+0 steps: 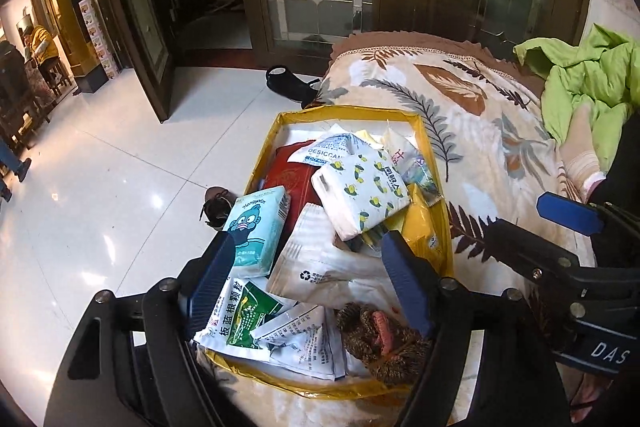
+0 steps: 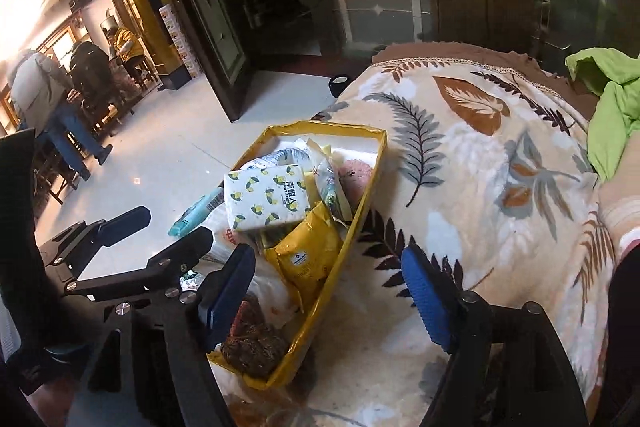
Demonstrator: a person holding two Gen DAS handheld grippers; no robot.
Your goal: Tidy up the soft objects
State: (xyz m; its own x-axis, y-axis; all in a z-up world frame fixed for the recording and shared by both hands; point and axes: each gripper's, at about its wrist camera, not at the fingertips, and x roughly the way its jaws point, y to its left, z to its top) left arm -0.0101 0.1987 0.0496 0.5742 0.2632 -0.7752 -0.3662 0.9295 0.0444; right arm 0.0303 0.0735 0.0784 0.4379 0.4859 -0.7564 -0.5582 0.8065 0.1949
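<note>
At the bottom of the left wrist view, the left gripper is seen with jaws spread wide, nothing held, over a shallow yellow cardboard tray heaped with soft packets. The right gripper is likewise held wide open and empty above the tray's right rim. A lemon-printed white tissue pack lies uppermost mid-frame, on a leaf-patterned beige blanket.

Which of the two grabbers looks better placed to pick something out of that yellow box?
Left, probably. The left tool is open directly above the packets in the yellow box, while the right tool hangs open over the box's edge and the blanket.
</note>
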